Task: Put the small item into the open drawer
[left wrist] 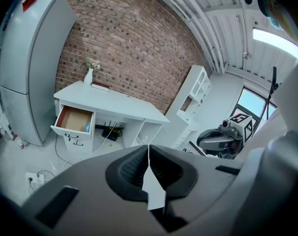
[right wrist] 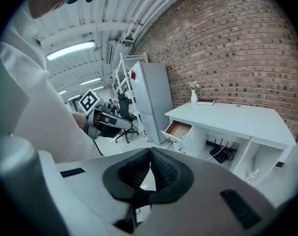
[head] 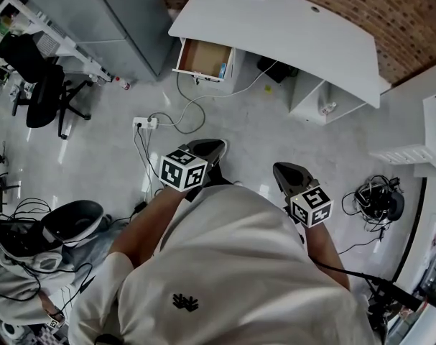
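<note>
The white desk (head: 289, 27) stands against the brick wall, its wooden drawer (head: 202, 57) pulled open at the left end. A small blue item (head: 223, 70) lies at the drawer's right edge, also visible as the blue item (left wrist: 87, 127) in the left gripper view. I hold both grippers close to my body, well back from the desk. The left gripper (head: 209, 149) is shut, its pads (left wrist: 134, 168) meeting at the tips. The right gripper (head: 289, 172) is shut too, with nothing seen between its pads (right wrist: 163, 171). Both point toward the desk and the open drawer (right wrist: 178, 130).
A grey fridge (head: 124, 20) stands left of the desk. A power strip (head: 146, 123) and cables lie on the floor in front of the drawer. A black office chair (head: 42, 85) is at the far left, white shelving (head: 419, 153) and a cable bundle (head: 379, 200) at the right.
</note>
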The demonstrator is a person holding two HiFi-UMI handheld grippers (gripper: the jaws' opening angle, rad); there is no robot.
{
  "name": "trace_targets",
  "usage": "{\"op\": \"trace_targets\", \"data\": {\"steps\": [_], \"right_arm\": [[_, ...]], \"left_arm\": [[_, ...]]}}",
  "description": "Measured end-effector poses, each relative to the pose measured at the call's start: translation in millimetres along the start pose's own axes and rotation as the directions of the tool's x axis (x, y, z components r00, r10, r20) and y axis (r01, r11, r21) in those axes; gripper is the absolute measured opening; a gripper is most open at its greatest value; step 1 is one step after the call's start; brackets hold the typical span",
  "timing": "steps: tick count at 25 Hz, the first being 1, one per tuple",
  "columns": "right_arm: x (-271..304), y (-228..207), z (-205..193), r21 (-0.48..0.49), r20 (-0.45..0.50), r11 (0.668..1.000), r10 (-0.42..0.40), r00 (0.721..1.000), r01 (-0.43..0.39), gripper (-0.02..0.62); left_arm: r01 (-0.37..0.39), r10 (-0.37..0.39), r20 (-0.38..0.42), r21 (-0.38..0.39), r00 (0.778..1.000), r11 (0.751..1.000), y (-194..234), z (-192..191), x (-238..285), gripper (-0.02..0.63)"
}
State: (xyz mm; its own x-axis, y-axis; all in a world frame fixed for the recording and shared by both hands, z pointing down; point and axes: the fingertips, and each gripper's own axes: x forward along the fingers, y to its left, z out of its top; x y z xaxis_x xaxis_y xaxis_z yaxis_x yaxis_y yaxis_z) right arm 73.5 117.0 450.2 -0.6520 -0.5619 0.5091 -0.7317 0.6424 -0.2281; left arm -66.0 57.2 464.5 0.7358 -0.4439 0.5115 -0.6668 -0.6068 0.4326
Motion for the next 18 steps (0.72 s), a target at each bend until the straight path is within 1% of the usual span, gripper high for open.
{"op": "trace_targets", "data": {"steps": [18], "right_arm": [[5.7,5.0,2.5,-0.022,-0.011,1.000,0.007,1.000,-0.007,0.029]], "left_arm": [[0.003,-0.003,-0.012,-0.005,1.000,1.000,5.6,-6.5,-3.3,0.029]]}}
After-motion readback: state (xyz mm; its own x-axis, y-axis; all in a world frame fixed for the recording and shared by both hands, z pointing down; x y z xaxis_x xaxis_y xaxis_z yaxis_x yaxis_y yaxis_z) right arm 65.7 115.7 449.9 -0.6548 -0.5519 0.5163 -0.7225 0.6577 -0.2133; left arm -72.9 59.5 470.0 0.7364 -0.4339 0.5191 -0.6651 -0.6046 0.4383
